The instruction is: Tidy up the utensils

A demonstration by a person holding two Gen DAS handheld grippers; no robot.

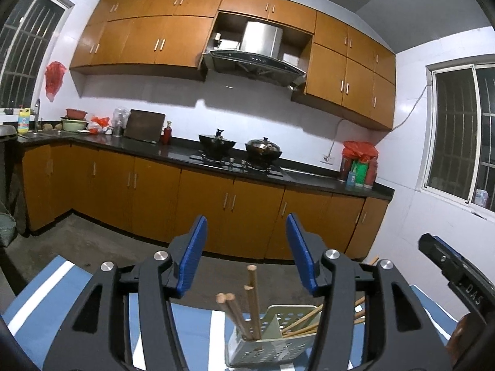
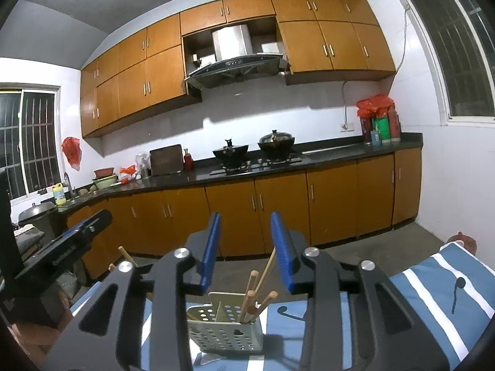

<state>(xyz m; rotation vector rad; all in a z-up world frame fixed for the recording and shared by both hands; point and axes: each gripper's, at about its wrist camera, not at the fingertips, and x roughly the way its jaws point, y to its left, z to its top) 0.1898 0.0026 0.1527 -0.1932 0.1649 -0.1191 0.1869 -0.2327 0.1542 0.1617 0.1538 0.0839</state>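
Several wooden chopsticks (image 2: 251,293) upright inside perforated holder (image 2: 225,334), divider between compartments.

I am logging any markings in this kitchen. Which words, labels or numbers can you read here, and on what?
"DA5": white characters on the right gripper, partly cut off.
Embossed lettering on the left gripper: too blurred to read.
Yellow bottle label by the sink: too small.
Green packets on the counter: print unreadable.

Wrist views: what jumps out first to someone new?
Up close, the perforated utensil holder on the blue-and-white striped cloth, with wooden chopsticks sticking up from it. Framing it are the blue fingers of the right hand-held gripper and, in the other view, the left hand-held gripper, both open and empty. Behind, orange-brown cabinets fill the wall.
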